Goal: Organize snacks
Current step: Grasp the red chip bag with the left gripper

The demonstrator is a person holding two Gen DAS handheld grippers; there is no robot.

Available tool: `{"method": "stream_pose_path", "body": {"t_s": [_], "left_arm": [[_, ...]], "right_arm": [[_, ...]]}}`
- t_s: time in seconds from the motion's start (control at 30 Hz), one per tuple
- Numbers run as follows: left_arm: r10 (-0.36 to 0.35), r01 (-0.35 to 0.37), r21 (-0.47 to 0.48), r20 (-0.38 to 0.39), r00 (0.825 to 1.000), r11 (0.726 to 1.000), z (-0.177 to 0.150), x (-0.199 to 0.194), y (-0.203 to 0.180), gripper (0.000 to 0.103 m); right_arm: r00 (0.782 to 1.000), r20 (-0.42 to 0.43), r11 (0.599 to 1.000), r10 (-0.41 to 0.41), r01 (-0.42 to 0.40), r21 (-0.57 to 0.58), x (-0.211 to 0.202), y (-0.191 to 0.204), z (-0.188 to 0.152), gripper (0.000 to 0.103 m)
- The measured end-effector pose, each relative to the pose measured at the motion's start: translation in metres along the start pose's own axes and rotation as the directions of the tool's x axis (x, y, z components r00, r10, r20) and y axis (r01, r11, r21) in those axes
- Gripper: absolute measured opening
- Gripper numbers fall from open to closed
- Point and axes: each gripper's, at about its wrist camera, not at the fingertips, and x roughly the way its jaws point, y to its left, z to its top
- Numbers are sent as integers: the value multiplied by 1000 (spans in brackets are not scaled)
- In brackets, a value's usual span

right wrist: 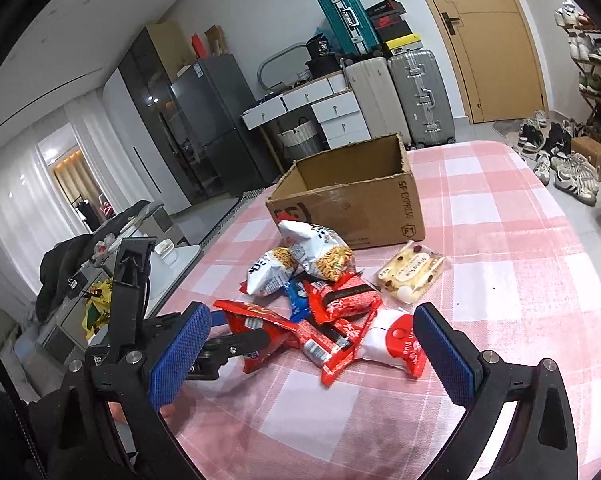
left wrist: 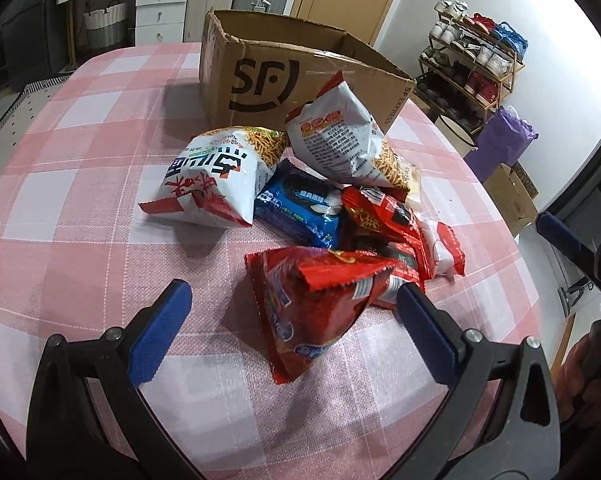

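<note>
Counter (left wrist: 80, 208): covered by a pink-and-white checked cloth; carries all items below.

Cardboard box (left wrist: 260, 76): brown, open-topped, printed "SF"; stands at the far side of the counter, just behind the snack pile. Its inside shows bare cardboard in the right wrist view.

Snack pile, centre of the counter:
- Two white noodle-snack bags, one on the left (left wrist: 212, 176), one on the right (left wrist: 340, 140) leaning over the others, nearest the box.
- Blue biscuit packet (left wrist: 300, 204), lying flat between the white bags and the red ones.
- Red packets (left wrist: 384, 216), overlapping, right of the blue one.
- Large red bag (left wrist: 316, 304), nearest item.
- White-and-red pouch (right wrist: 396, 340), near right edge of the pile.
- Pale biscuit pack (right wrist: 410, 270), lying a little apart, right of the pile, near the box.

Left tool (left wrist: 292, 320): jaws wide apart, straddling the large red bag; its right finger touches or overlaps the bag's edge, not clamped.

Right tool (right wrist: 312, 360): jaws wide apart, holding nothing, near the pile's near side.
</note>
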Motion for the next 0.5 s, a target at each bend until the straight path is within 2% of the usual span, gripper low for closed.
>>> {"method": "stream_pose_path", "body": {"t_s": [0.1, 0.13, 0.2, 0.3, 0.5], "left_arm": [[-9, 9, -3, 0, 1000, 1000, 3, 5, 1, 101], [-16, 16, -2, 0, 1000, 1000, 2, 6, 1, 97], [-31, 31, 1, -14, 999, 1000, 3, 11, 1, 87], [-99, 99, -15, -44, 994, 995, 0, 16, 3, 63], [-126, 123, -52, -57, 990, 991, 1, 20, 12, 46]], "right_arm": [[1000, -6, 1000, -13, 13, 7, 2, -4, -2, 103], [1000, -8, 1000, -17, 17, 10, 2, -6, -3, 103], [1000, -12, 1000, -22, 23, 17, 3, -9, -5, 103], [1000, -13, 999, -26, 26, 24, 3, -12, -6, 103], [1000, -16, 999, -24, 24, 29, 4, -12, -7, 103]]}}
